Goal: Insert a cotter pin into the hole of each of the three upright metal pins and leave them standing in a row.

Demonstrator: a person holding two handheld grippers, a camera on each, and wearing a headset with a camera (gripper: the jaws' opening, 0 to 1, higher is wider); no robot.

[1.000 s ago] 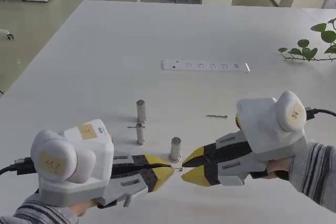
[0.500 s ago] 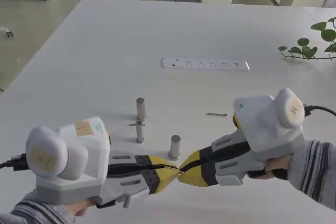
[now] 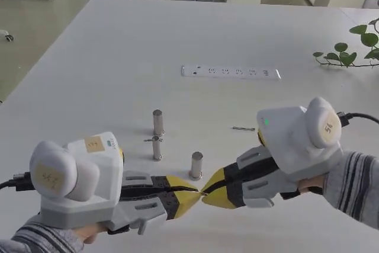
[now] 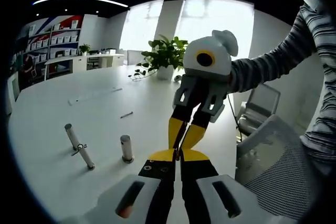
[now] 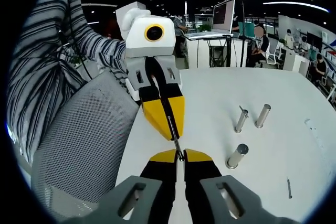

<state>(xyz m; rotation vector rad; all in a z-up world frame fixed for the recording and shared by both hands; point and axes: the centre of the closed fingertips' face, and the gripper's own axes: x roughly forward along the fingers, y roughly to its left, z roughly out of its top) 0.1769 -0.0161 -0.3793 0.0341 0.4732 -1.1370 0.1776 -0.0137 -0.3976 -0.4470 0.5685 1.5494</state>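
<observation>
The gap that stood between the two sets of yellow tips a second ago has closed. The left gripper and the right gripper now meet nose to nose just in front of the nearest metal pin. The cotter pin bridges them. In the right gripper view it runs out of the left gripper's narrow jaws and ends in the seam of the right gripper's own tips, which are also drawn together on it.

This looks like a handover or a re-grip of the cotter pin, held in the air above the bench and not yet at any hole. The middle metal pin already carries a fitted cotter pin through it. The far metal pin and the nearest one stand bare. A spare cotter pin lies flat, off to the right. So by my reading one of the three is done, and the nearest metal pin is the likely next target.
</observation>
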